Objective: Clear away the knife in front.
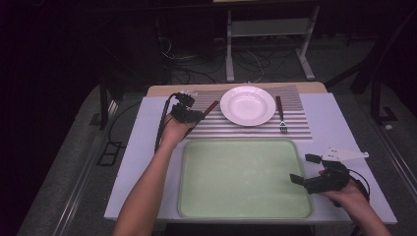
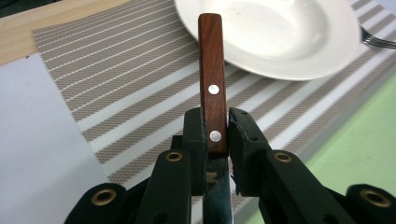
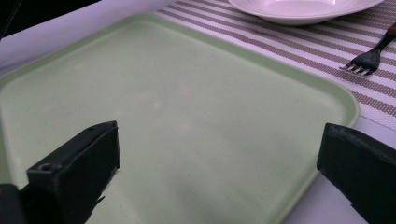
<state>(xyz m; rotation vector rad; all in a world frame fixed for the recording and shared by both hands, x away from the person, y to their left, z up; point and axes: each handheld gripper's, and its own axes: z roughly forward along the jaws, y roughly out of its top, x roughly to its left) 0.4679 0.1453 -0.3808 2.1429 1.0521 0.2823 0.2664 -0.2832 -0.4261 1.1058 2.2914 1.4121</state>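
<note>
A knife with a brown wooden handle (image 2: pixel 211 70) and two rivets is held by my left gripper (image 2: pixel 216 135), whose jaws are shut on the lower handle; its steel blade (image 2: pixel 217 200) runs back between the jaws. In the high view my left gripper (image 1: pixel 189 117) is over the striped placemat (image 1: pixel 236 129), with the knife handle (image 1: pixel 211 106) pointing at the white plate (image 1: pixel 247 105). My right gripper (image 1: pixel 301 169) stands open at the right edge of the green tray (image 1: pixel 245 178), nothing between its jaws. A fork (image 1: pixel 281 115) lies right of the plate.
The green tray (image 3: pixel 187 107) covers the near half of the white table (image 1: pixel 339 123). The fork (image 3: pixel 369 58) rests on the placemat (image 3: pixel 327 46) beyond the tray's far corner. A wooden board edge (image 1: pixel 162 90) shows behind the mat. Cables and a metal stand lie on the floor past the table.
</note>
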